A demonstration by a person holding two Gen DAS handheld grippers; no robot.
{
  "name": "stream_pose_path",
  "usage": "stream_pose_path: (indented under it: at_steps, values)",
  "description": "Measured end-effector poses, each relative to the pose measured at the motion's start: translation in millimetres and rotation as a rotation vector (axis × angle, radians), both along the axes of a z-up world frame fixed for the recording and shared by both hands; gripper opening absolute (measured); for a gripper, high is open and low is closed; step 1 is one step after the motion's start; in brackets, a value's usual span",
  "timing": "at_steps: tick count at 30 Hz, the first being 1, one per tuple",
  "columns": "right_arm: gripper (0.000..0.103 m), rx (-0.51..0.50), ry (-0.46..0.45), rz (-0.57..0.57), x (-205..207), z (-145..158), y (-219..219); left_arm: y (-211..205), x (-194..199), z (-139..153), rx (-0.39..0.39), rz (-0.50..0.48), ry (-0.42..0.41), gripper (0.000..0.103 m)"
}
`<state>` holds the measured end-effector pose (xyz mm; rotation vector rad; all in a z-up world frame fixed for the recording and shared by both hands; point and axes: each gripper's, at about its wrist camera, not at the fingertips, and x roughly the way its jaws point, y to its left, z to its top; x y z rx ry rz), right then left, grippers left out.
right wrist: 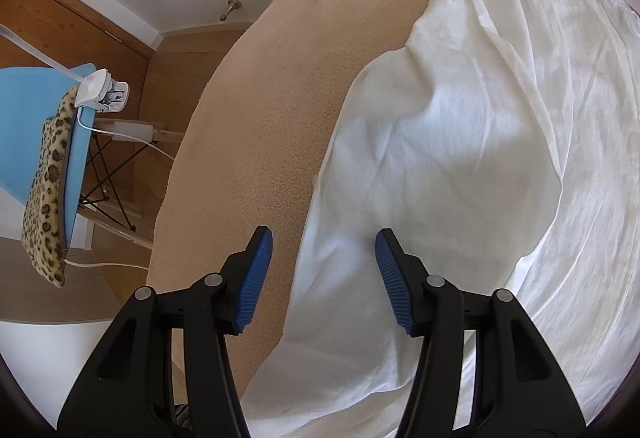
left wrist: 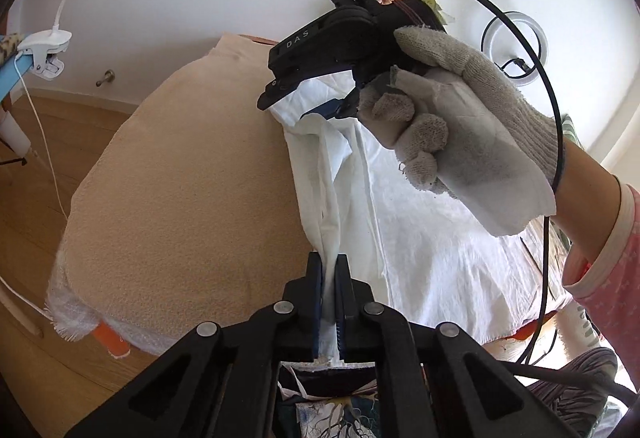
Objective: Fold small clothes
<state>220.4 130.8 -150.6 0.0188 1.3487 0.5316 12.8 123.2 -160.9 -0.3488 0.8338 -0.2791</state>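
Left wrist view: left gripper [left wrist: 330, 302] jaws are pinched tight on a gathered edge of the white garment [left wrist: 432, 238], apparently lifting it to fold.

Right wrist view: right gripper [right wrist: 324, 266] hangs half open, holding nothing, over the garment's edge on the beige cover [right wrist: 256, 118].

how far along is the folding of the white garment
Early. Done: the white garment is spread on the beige cloth. In hand: the left gripper is shut on its near edge, while the right gripper hangs open over the far edge, gripping nothing. Left: no finished fold shows, so the folding itself remains.
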Motion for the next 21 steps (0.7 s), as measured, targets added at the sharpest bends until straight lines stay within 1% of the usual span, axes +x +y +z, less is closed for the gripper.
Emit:
stream_pose_path:
  at_steps: [3, 6, 9, 11, 13, 14, 15, 17, 21]
  values:
    - [0.057, -0.024, -0.018, 0.021, -5.6, 7.1, -1.4, -22.6, -0.1, 6.1, 0.044, -0.047, -0.02, 0.002]
    - [0.057, -0.088, -0.07, 0.057, -12.4, 13.3, 2.1, -42.3, 2.1, 8.5, 0.082, -0.079, -0.03, 0.002]
    - [0.057, -0.157, -0.108, 0.078, -16.0, 10.9, 5.3, -53.3, 5.2, 10.1, 0.09, -0.095, -0.032, 0.002]
    - [0.056, -0.201, -0.115, 0.079, -16.3, 5.1, 5.1, -61.2, 5.1, 12.1, 0.108, -0.109, -0.04, 0.002]
    - [0.036, -0.221, -0.124, 0.085, -17.7, 0.7, 0.3, -70.4, 3.6, 13.6, 0.129, -0.124, -0.045, 0.002]
    - [0.021, -0.217, -0.125, 0.084, -18.0, -0.5, -4.0, -74.5, 3.5, 14.1, 0.138, -0.129, -0.047, 0.002]
    - [0.014, -0.195, -0.123, 0.075, -18.1, 0.1, -10.9, -78.5, 3.7, 15.0, 0.142, -0.137, -0.048, 0.002]
    - [0.008, -0.106, -0.122, 0.049, -18.5, 6.0, -30.4, -86.9, 4.0, 16.4, 0.157, -0.153, -0.052, 0.002]
    - [0.006, 0.146, -0.14, -0.032, -20.2, 21.8, -90.3, -110.1, 1.7, 20.4, 0.207, -0.198, -0.077, 0.002]
